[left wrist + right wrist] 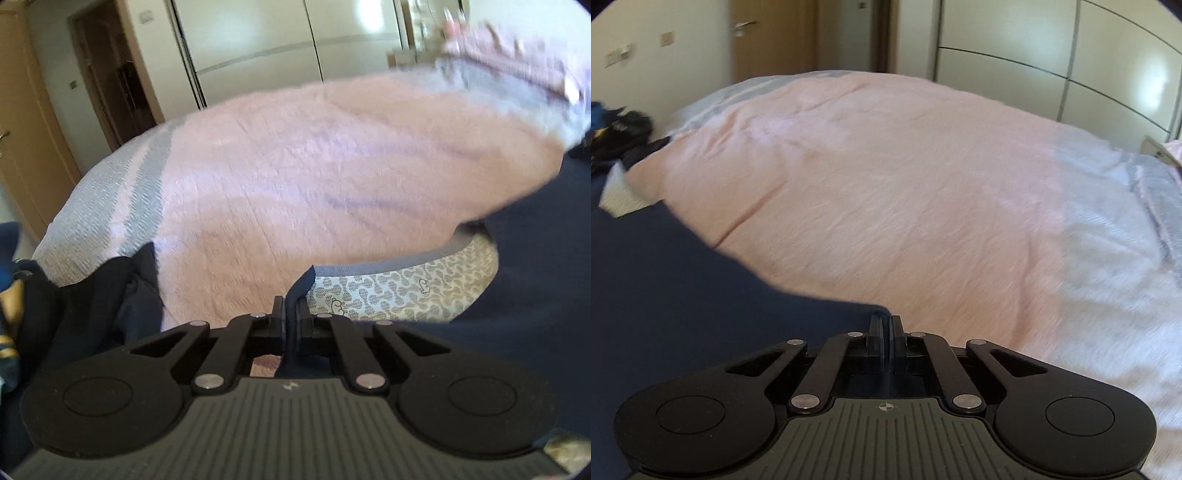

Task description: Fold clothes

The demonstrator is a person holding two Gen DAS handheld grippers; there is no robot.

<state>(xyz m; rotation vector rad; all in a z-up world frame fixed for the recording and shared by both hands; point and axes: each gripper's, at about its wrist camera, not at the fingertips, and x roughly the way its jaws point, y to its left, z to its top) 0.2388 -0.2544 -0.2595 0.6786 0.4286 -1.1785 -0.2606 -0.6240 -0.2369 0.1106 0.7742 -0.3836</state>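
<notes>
The left gripper (291, 314) is seen w/ its jaws pinched nearly together on a fold of navy cloth (535, 280), which sticks up between the pads and runs back under the gripper body. The rest of that cloth is spread to the right of the left-wrist view, over the edge of a pink blanket (314, 177) and beside a grey-and-white patterned sheet (399, 291).

The right gripper (886, 332) is likewise clamped down, jaws almost touching, w/ the corner of the navy cloth (683, 295) caught between them; the fabric is stretched away to the left side of the right-wrist view, lying on the pink blanket (905, 184).

A dark pile of other clothes (85, 306) is seen at the left edge of the bed, approx. level w/ the left gripper. White wardrobe doors (258, 33) and a wooden door (768, 40) are seen behind the bed. Both views are slightly blurred.
</notes>
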